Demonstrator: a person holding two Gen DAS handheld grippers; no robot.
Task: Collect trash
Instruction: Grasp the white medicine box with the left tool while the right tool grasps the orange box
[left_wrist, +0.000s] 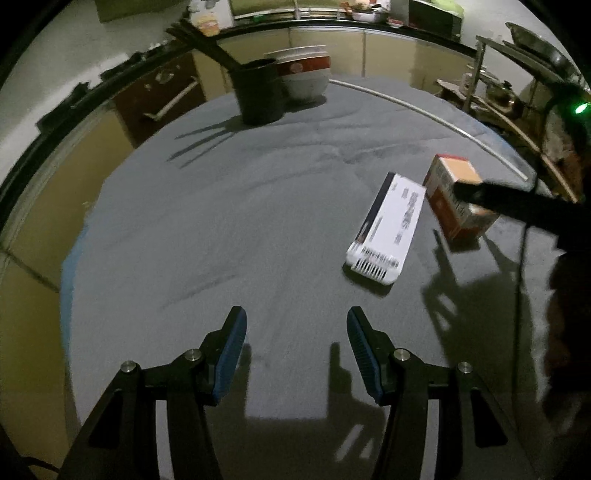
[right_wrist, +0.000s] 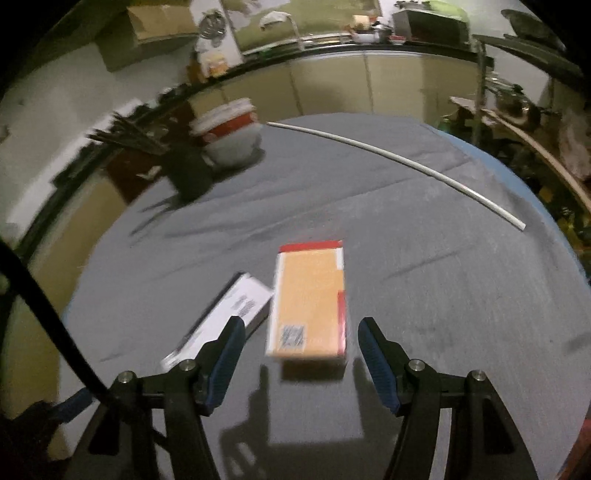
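An orange and red carton (right_wrist: 308, 301) lies on the grey cloth-covered table (right_wrist: 424, 277), just ahead of my right gripper (right_wrist: 297, 326). Its jaws stand open with the carton's near end between the fingertips, apart from the pads. A flat white box (right_wrist: 229, 314) with dark print lies touching the carton's left side. In the left wrist view the white box (left_wrist: 388, 230) and the carton (left_wrist: 456, 195) lie ahead to the right. My left gripper (left_wrist: 295, 317) is open over bare cloth, holding nothing. The right gripper's dark finger (left_wrist: 517, 205) crosses over the carton.
A black bin (left_wrist: 258, 92) with dark sticks stands at the table's far side, beside a white and red bowl-like container (left_wrist: 306, 75). A long white tube (right_wrist: 406, 162) lies across the far right. Cabinets and a cluttered counter surround the table. A person's dark sleeve (left_wrist: 569, 332) is at the right.
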